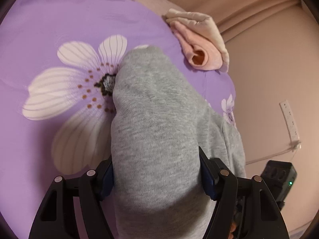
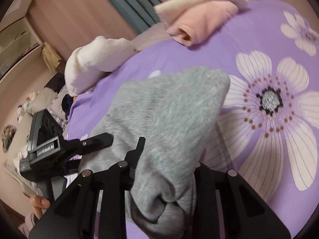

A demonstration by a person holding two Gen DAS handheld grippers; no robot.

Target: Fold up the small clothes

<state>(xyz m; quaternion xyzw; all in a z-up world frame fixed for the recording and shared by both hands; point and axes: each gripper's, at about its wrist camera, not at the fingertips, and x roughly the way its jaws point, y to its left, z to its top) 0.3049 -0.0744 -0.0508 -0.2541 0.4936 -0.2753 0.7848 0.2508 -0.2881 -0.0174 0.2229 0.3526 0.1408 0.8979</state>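
The purple bedsheet printed with big white flowers (image 1: 59, 20) covers the bed and everything else sits on or above it, so I'll place things from its largest flower, the one with the dark centre.

The grey knit garment, a soft jersey piece (image 1: 151, 119), is the job in hand. It hangs in a long doubled-over drape just beside that flower's centre, its far end resting on the sheet over the petals and its near end raised off the bed. It looks roughly halved lengthwise, not yet flat or squared, so I'd judge this fold only partway done: it needs laying down, another fold and smoothing.

Beyond the flower, toward the edge of the bed, lies the pink and cream folded fleece bundle (image 1: 201, 45), which seems finished and set aside. A white plush pillow-like piece (image 2: 93, 63) lies near it at the bed's edge; I cannot tell whether it belongs to the task.

The left hand-held gripper (image 1: 157, 171) stands fairly wide, its pads against both sides of the thick grey roll, holding it. The right hand-held gripper (image 2: 167, 181) has its jaws drawn in close on a bunched corner of the same garment, pinching it.
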